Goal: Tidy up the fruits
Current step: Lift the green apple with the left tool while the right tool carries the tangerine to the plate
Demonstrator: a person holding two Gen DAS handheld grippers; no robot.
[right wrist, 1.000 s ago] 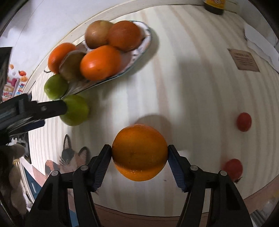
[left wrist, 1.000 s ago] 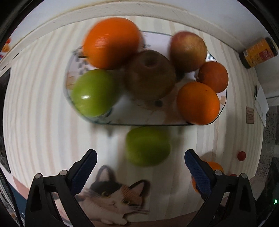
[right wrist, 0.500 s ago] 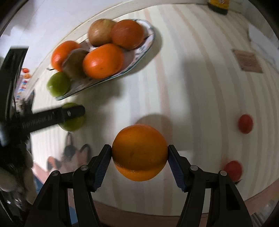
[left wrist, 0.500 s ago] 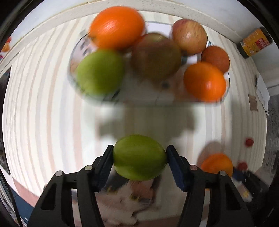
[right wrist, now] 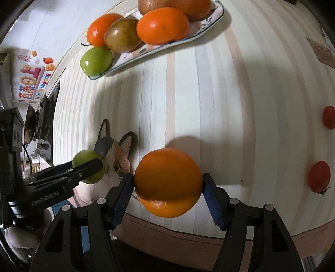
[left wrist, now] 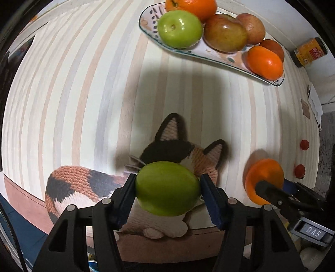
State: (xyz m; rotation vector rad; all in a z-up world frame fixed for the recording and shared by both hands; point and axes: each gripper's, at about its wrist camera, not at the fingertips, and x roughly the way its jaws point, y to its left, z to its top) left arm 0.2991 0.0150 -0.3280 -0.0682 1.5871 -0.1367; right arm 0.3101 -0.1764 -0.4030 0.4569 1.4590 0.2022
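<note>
Striped table point(left wrist: 83, 94); green apple point(left wrist: 167, 188) lengthwise across jaws.

Topmost orange point(left wrist: 191, 7) cut off; cat picture point(left wrist: 167, 150) partly hidden.

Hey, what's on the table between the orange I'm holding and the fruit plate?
Nothing: in the right wrist view, only bare striped tabletop lies between the held orange and the plate.

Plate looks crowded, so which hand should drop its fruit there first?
Probably right: its orange faces the plate end with some bare rim, while the left gripper holds its green apple farther back.
</note>
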